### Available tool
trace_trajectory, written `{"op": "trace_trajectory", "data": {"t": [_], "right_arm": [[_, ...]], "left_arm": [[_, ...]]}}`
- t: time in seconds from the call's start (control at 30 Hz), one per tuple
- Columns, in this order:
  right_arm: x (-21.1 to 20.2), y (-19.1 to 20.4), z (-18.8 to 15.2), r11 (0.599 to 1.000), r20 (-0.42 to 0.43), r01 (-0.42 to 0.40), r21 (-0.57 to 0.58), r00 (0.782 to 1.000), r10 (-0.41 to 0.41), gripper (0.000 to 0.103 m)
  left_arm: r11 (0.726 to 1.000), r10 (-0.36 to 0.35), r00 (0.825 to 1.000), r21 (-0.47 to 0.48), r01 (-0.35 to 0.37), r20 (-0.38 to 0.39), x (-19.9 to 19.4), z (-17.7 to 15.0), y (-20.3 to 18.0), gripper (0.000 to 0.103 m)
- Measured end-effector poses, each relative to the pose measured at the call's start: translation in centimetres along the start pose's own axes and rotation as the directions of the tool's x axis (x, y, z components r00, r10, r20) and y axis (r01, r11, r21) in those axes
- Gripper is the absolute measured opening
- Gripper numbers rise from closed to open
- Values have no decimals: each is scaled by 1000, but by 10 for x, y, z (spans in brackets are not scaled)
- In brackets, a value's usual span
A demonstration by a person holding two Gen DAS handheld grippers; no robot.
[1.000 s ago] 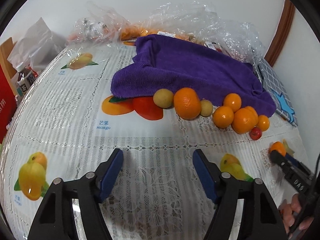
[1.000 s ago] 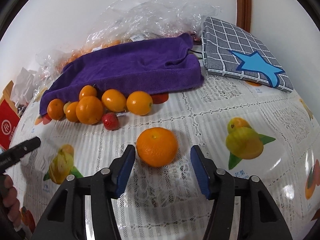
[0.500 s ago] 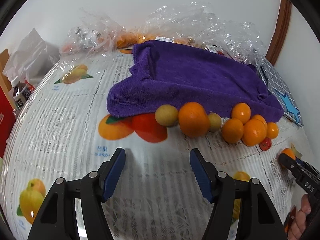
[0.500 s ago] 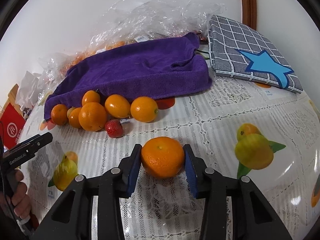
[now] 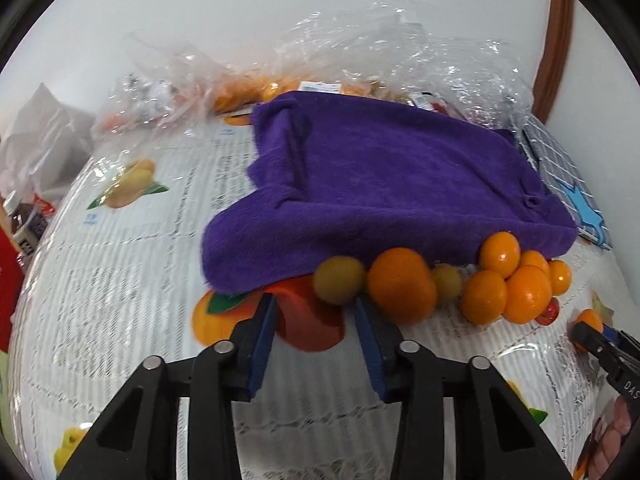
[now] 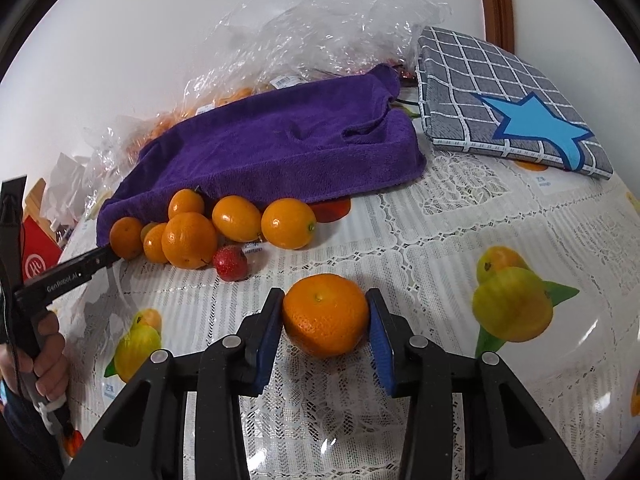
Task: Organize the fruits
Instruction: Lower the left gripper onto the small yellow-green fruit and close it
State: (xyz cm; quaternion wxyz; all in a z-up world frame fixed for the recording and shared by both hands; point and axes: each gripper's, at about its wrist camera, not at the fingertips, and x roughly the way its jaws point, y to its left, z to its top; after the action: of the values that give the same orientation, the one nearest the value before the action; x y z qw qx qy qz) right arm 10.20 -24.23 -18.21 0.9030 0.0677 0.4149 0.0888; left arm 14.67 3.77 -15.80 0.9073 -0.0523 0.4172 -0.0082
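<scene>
While the right hand-held gripper [image 6: 326, 318] pinches one orange [image 6: 326, 316] on the bench [image 6: 440, 240], the left hand-held gripper [image 5: 314, 318], closing, holds nothing. Along the purple towel [image 5: 380, 200] lie six orange fruits, two yellowish ones, one strawberry [image 6: 231, 263].

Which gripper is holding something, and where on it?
The right gripper holds the orange by its two sides. The left gripper is closing on nothing.

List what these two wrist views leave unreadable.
- Under the purple towel: hidden by it in both views.
- Clear plastic bags: contents blurred by crinkled film, left view.
- Yellow-green fruit: mostly behind the large orange, left view.
- Red box: cut by the right view's edge.
</scene>
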Motion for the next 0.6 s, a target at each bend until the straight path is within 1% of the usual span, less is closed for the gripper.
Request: {"op": "trace_trajectory", "data": {"t": [0.07, 0.13, 0.23, 0.3, 0.4, 0.6], "right_arm": [[0, 0, 0, 1000, 0, -1, -2, 1000, 1, 41], [0, 0, 0, 1000, -1, -1, -2, 1000, 1, 41], [0, 0, 0, 1000, -1, 0, -5, 1000, 0, 41], [0, -1, 1, 1000, -1, 1, -6, 1000, -1, 41], [0, -1, 1, 1000, -2, -1, -4, 1000, 1, 41], [0, -1, 1, 1000, -3, -4, -3, 1000, 4, 41]], "left_arm": [[1000, -28, 1000, -10, 28, 1, 1, 2, -2, 30], [998, -50, 999, -25, 50, -4, 4, 4, -2, 25], [996, -71, 997, -46, 71, 4, 4, 4, 0, 25], [995, -69, 997, -70, 70, 20, 0, 2, 4, 25], [995, -47, 998, -86, 50, 34, -5, -1, 9, 25], [995, -39, 999, -96, 40, 11, 0, 1, 12, 25]]}}
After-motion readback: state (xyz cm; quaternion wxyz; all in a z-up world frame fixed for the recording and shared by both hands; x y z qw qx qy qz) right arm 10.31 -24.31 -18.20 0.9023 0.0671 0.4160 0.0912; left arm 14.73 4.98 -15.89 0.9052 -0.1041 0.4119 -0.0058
